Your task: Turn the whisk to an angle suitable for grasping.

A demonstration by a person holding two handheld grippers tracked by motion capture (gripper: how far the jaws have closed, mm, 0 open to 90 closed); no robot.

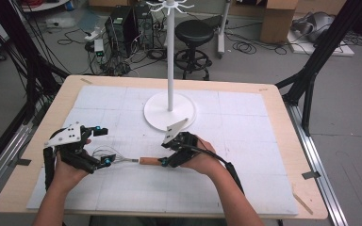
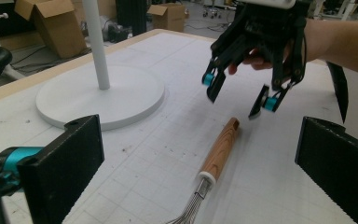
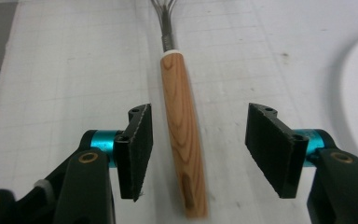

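A whisk with a wooden handle (image 1: 148, 160) and a wire head (image 1: 109, 155) lies flat on the white gridded mat (image 1: 245, 141). My left gripper (image 1: 103, 147) stands open around the wire head; in the left gripper view its jaws sit wide apart on either side of the handle (image 2: 220, 149). My right gripper (image 1: 168, 153) is open over the handle's free end. In the right gripper view the handle (image 3: 182, 135) runs between the two pads without touching them, and the wires (image 3: 164, 18) show at the top. From the left gripper view the right gripper (image 2: 237, 99) hovers just above the handle's tip.
A white stand with a round base (image 1: 169, 110) and a tall pole (image 1: 170, 56) rises from the mat just beyond the right gripper. The wooden table edge (image 1: 283, 122) frames the mat. A black stool (image 1: 194, 33) and cables lie on the floor behind.
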